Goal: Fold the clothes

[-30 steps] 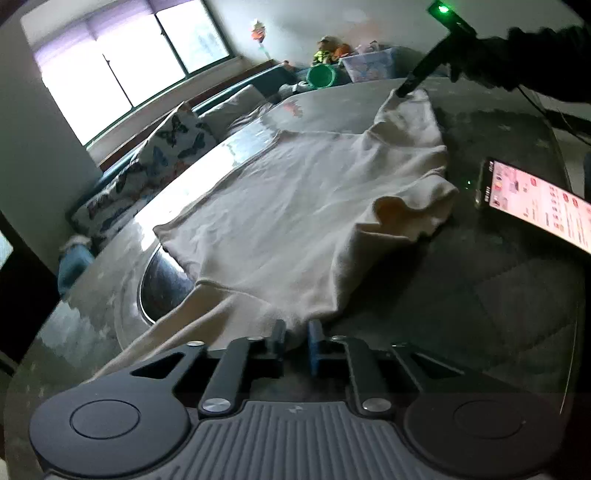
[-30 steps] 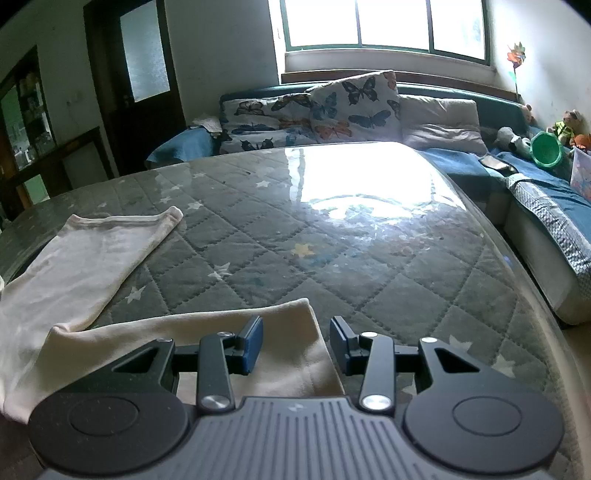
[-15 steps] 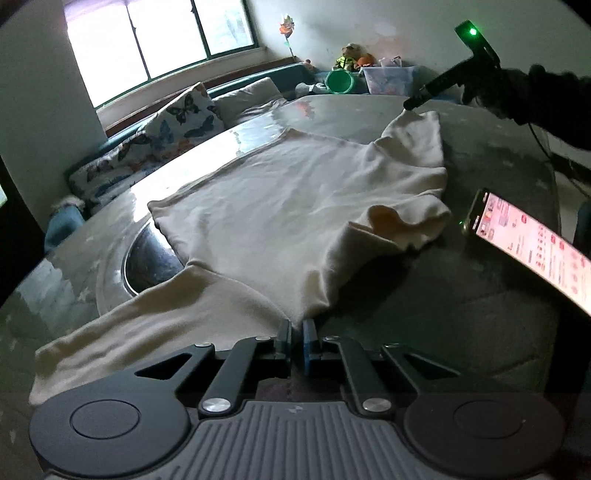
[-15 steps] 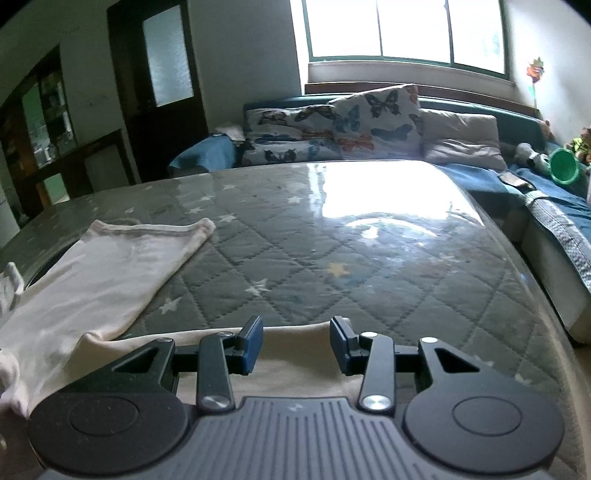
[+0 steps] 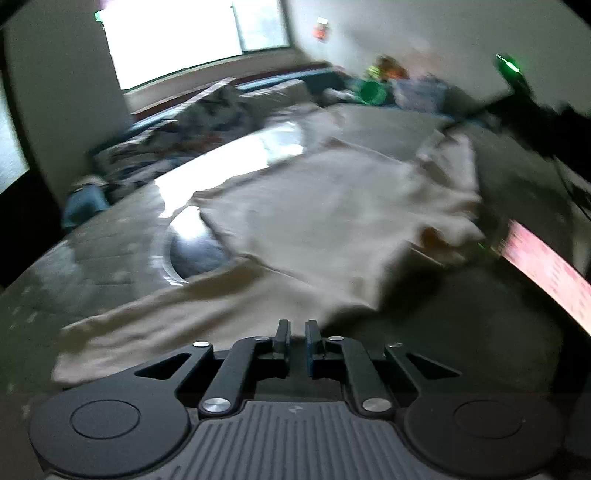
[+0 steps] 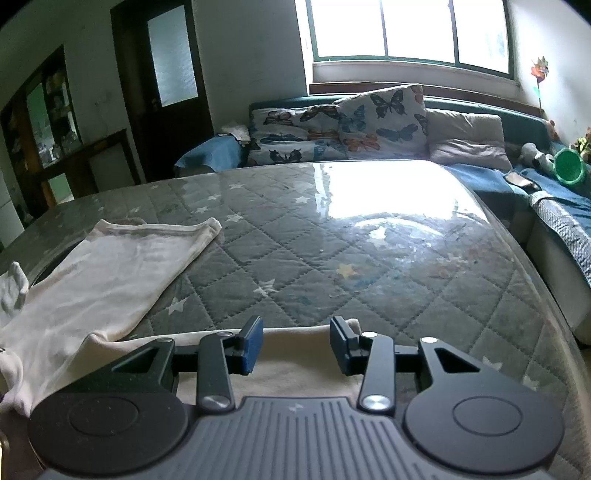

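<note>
Left tool (image 5: 297, 339) jaws opening at cream shirt's (image 5: 325, 206) near edge.

Daylight pours through the big window (image 6: 410, 31), glaring off the quilted star-patterned table (image 6: 369, 258). Below the window, a sofa (image 6: 480, 107) with butterfly cushions (image 6: 380, 118); left of it, a dark door (image 6: 166, 88).

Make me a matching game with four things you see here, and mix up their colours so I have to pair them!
Things:
1. shirt
2. bucket
3. butterfly cushion
4. phone screen

Colours:
A. green
B. pink
C. cream
D. white with blue and orange

Pairs: 1-C, 2-A, 3-D, 4-B
</note>
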The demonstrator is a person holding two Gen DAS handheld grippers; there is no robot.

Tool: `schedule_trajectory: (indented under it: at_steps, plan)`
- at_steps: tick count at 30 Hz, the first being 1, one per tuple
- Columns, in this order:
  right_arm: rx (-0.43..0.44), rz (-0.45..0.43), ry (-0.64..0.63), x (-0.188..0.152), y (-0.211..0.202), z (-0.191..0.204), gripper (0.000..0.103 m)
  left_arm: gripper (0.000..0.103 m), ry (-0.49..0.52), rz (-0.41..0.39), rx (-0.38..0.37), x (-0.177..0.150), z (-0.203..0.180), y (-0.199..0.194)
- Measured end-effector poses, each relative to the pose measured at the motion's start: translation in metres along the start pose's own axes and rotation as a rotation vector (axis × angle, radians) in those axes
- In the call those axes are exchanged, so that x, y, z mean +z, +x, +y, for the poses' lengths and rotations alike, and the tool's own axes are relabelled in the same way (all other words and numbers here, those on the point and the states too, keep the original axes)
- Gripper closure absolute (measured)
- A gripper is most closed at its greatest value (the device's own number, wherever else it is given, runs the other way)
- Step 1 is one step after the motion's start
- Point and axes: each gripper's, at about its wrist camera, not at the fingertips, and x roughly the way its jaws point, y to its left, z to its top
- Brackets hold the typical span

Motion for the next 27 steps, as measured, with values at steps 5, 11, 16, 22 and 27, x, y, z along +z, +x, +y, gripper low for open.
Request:
schedule_trajectory:
  at_steps: [5,11,16,22,27]
  plan:
    - [0.002,0.009,-0.002,-0.002,0.003,0.001,0.063,0.080,-0.179,-0.015,0.147,0.005,0.047,0.013]
    - [0.014,0.013,-0.017,-0.001,0.003,0.005,0.063,0.080,-0.323,0.036,0.297,-0.003,0.089,0.031]
    - [0.026,0.013,-0.032,0.003,0.005,0.010,0.063,0.080,-0.391,0.045,0.349,-0.002,0.105,0.031]
    - [0.048,0.010,-0.048,0.012,0.008,0.019,0.063,0.079,-0.371,0.007,0.335,0.024,0.097,0.031]
    - [0.082,-0.001,-0.080,0.020,0.006,0.032,0.063,0.078,-0.344,-0.022,0.294,0.046,0.084,0.040]
